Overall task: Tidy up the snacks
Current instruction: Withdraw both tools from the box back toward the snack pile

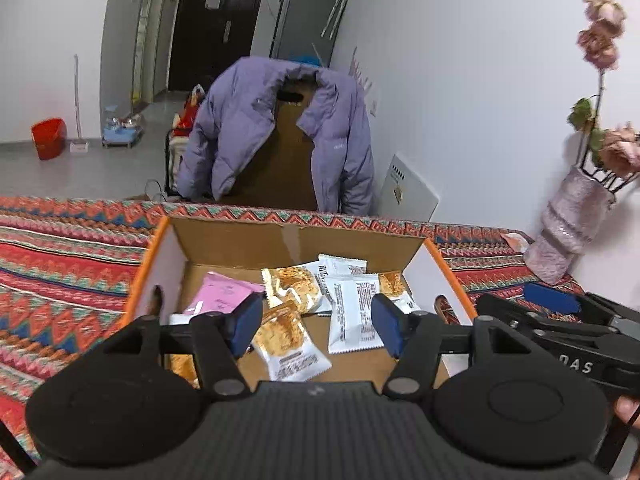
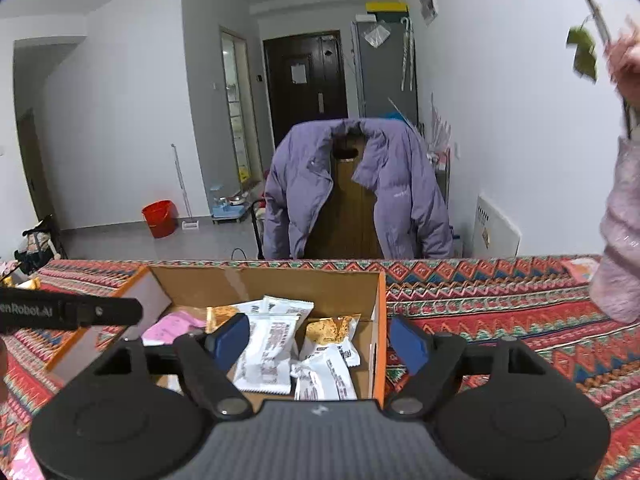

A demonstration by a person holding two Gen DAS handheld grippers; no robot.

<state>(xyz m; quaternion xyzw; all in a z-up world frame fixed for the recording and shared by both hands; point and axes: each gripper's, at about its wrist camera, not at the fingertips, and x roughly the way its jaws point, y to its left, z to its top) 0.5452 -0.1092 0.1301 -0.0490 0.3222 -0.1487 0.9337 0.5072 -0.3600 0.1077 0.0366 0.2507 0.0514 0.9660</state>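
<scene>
Left wrist view: my left gripper (image 1: 318, 326) hangs over the near edge of the open cardboard box (image 1: 240, 242), its two blue pads spread apart with nothing between them and nothing pressed against either one. Below the gap lie the snack packets (image 1: 296, 344) on the box floor: several white and golden ones near the middle, one white packet with its printed back up towards the right, and a pink packet (image 1: 224, 294) against the left side. The box has orange edges and stands on a table covered by a red zigzag-patterned cloth (image 1: 72, 264). At the right edge of this view my right gripper (image 1: 552, 300) shows as a black body with one blue pad, just beside the box's right wall. A pinkish vase (image 1: 568, 224) with faded flowers stands on the cloth at the far right, near the white wall.

In the right wrist view my right gripper (image 2: 320, 342) is spread wide too and grips nothing; its left pad hangs over the packets inside the box, its right pad outside the orange right wall, so the wall runs up between the two. The black bar of my left gripper (image 2: 80, 314) reaches in from the left. Beyond the table a purple jacket (image 2: 400, 188) is draped over a wooden chair, and a red bucket (image 2: 160, 218) sits on the grey floor
</scene>
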